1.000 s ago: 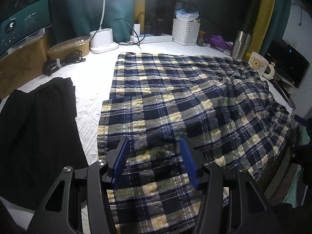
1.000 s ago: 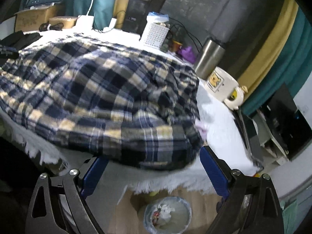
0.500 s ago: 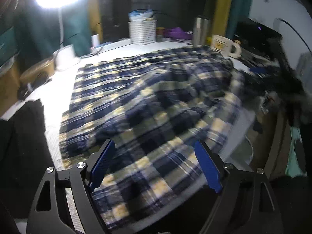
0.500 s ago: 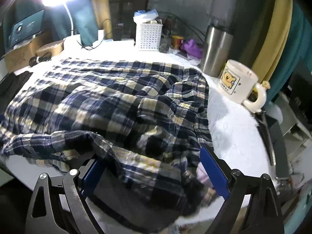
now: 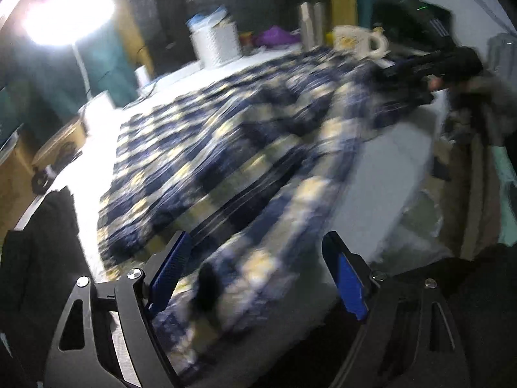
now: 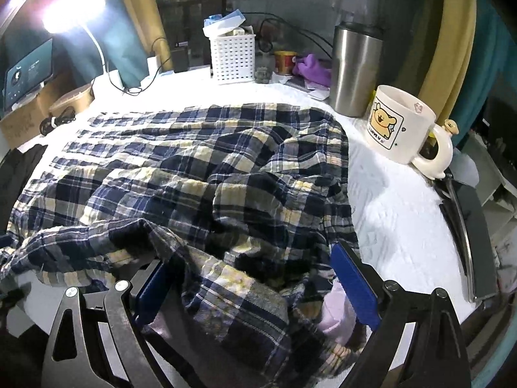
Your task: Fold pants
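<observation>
The blue, yellow and white plaid pants (image 6: 200, 168) lie spread and rumpled over the white table cover (image 6: 387, 194). In the right wrist view a loose fold of them drapes between the wide jaws of my right gripper (image 6: 248, 258) and hides its left finger; the pads do not press it. The left wrist view is blurred. There the near edge of the pants (image 5: 226, 148) runs between the jaws of my left gripper (image 5: 255, 245), which are closing but still stand apart from the cloth. My right gripper (image 5: 420, 68) shows at the pants' far right end.
At the back stand a cartoon mug (image 6: 400, 126), a steel tumbler (image 6: 355, 71), a white basket (image 6: 232, 58) and a lit lamp (image 6: 74, 13). A black garment (image 5: 42, 252) lies at the left. A dark flat device (image 6: 465, 226) sits at the right table edge.
The left view swung right and its jaws stand wider than a second ago. The right gripper rose from below the table edge, and a fold of the pants now lies between its fingers.
</observation>
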A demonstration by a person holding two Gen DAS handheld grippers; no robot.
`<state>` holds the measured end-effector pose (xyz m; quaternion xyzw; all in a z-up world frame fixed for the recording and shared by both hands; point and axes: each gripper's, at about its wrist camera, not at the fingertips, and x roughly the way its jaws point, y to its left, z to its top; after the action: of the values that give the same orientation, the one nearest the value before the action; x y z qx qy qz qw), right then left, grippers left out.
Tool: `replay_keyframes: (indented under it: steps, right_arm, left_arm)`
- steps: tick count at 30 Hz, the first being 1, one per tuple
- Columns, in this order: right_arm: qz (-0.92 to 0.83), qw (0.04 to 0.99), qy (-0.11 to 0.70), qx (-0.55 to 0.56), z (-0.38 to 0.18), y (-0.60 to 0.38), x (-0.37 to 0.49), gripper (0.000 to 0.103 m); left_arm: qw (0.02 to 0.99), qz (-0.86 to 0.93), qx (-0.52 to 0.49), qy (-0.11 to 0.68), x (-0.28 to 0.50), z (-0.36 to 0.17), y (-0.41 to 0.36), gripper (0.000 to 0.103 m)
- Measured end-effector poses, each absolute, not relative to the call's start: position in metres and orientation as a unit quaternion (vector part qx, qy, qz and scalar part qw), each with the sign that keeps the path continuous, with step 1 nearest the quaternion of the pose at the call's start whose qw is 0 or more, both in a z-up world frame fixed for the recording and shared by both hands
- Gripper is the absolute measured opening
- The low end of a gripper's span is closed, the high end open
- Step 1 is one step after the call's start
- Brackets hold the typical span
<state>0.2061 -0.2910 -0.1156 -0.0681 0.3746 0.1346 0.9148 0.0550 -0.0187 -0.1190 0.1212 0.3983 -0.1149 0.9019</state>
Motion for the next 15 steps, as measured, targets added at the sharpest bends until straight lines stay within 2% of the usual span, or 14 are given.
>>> replay_keyframes:
  steps: [1,3,4,7,15]
  right_arm:
    - [0.139,0.916,0.37,-0.067,-0.115,-0.293,0.202,0.094]
    - [0.143,0.919,0.362,-0.068,-0.115,-0.298,0.192,0.094]
    - [0.144,0.919,0.359,-0.07,-0.116,-0.3,0.189,0.095]
    - [0.144,0.921,0.352,-0.085,-0.119,-0.306,0.173,0.1]
    - [0.136,0.925,0.318,-0.154,-0.111,-0.299,0.124,0.101]
  left_arm:
    - [0.902,-0.109,0.115,0.401,0.057,-0.12,-0.014,0.044]
    - [0.901,-0.11,0.08,0.411,0.063,-0.12,0.0,0.016]
    - [0.904,-0.107,0.064,0.408,0.065,-0.117,0.007,0.011]
    - [0.913,-0.102,0.048,0.392,0.067,-0.105,0.014,0.008]
    - [0.921,-0.095,0.018,0.377,0.097,-0.081,0.03,0.007]
